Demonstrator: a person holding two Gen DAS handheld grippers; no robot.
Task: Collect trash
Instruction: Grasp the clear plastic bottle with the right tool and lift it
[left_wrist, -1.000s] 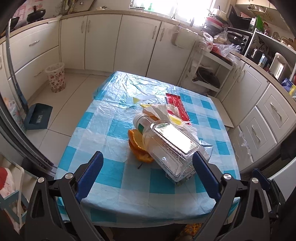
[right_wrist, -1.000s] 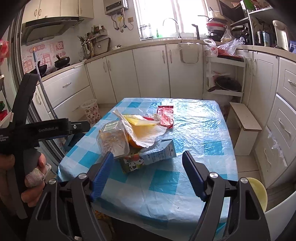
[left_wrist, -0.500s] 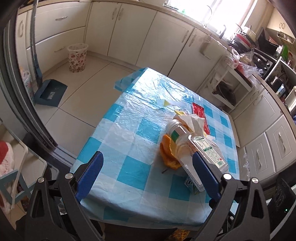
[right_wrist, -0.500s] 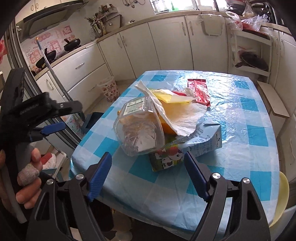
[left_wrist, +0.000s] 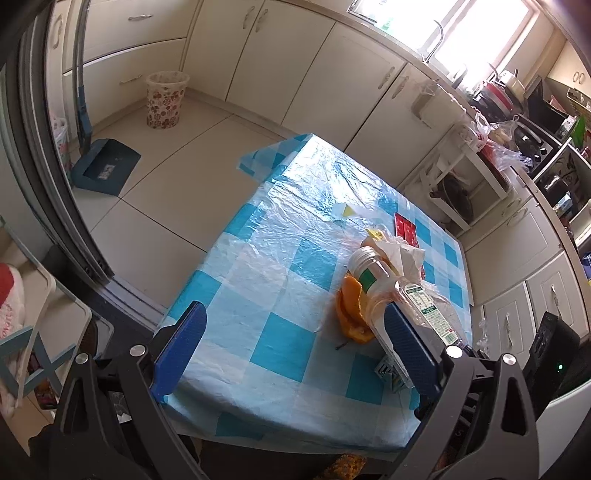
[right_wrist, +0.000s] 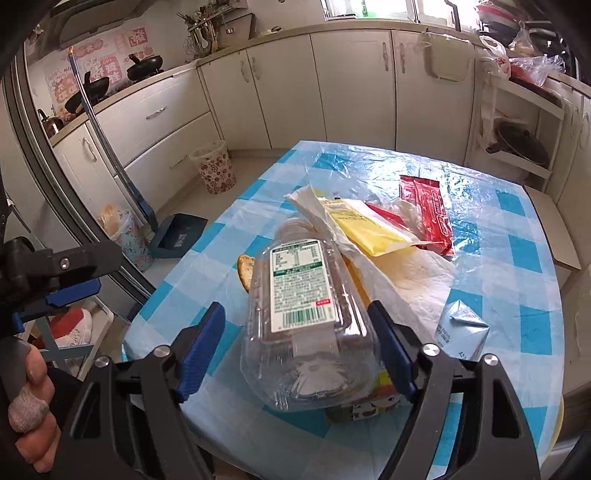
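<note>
A trash pile lies on the blue-checked table (left_wrist: 280, 266): a clear plastic bottle (right_wrist: 306, 314) with a green-white label, orange peel (left_wrist: 349, 314), a white napkin (right_wrist: 388, 266), a yellow wrapper (right_wrist: 365, 229), a red wrapper (right_wrist: 428, 206) and a juice carton (right_wrist: 461, 332). My right gripper (right_wrist: 295, 350) is open with its jaws either side of the bottle's base, not pressing it. My left gripper (left_wrist: 291, 350) is open and empty over the table's near left edge; the bottle (left_wrist: 391, 291) lies by its right finger.
A patterned wastebasket (left_wrist: 164, 99) stands on the floor by the cabinets, also in the right wrist view (right_wrist: 216, 170). A blue dustpan (left_wrist: 105, 170) and broom lean at the left. Cabinets ring the room. A white shelf rack (right_wrist: 517, 122) stands at the back right.
My right gripper has come down and forward until its jaws straddle the bottle. My left gripper has swung left and back, away from the pile.
</note>
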